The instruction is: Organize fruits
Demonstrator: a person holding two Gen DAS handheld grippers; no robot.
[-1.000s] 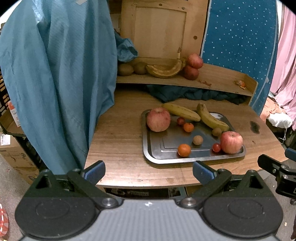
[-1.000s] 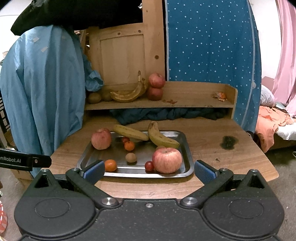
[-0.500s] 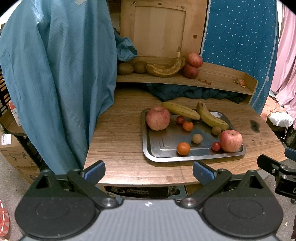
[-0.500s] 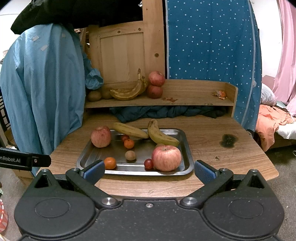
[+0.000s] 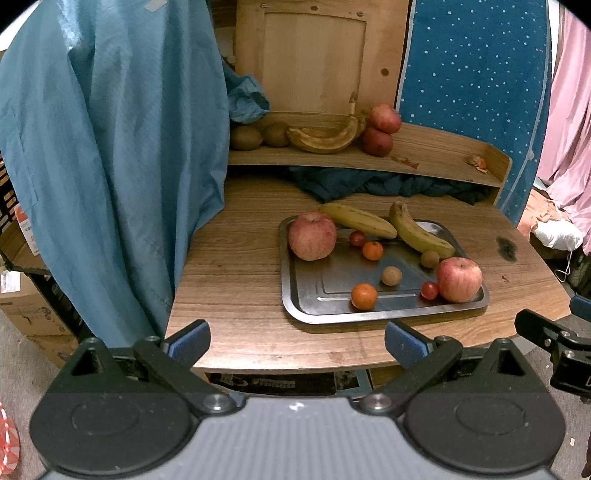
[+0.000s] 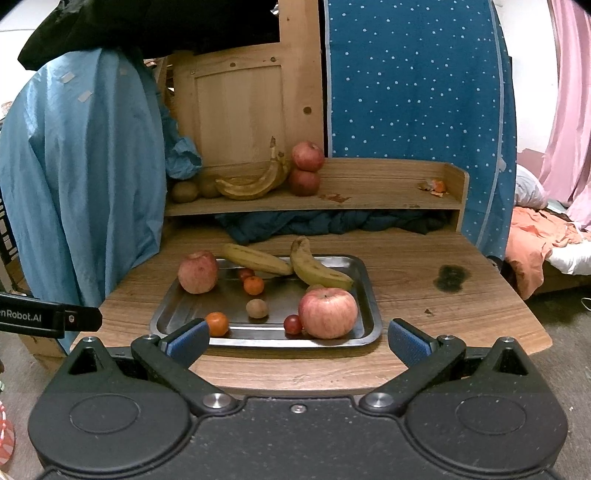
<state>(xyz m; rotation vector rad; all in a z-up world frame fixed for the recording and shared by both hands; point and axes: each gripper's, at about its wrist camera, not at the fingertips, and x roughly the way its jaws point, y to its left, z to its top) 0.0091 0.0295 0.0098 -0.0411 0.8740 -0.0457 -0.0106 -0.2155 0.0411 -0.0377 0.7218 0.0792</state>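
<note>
Metal tray (image 6: 373,314) on the counter (image 5: 229,280) held apples, bananas, tangerines. Both claws, left (image 5: 297,338) and right (image 6: 297,338), gaped empty. Only the right view showed black cloth (image 6: 147,26) overhead.

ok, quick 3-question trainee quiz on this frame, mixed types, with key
1. True or false: both apples on the metal tray touch each other.
2. How many bananas lie on the tray: A one, B two, C three?
3. Fill in: the shelf holds two apples stacked, one on ____ of the other.

Key: 1 false, the left apple and right apple sit at opposite ends. 2 B. 3 top.
</note>
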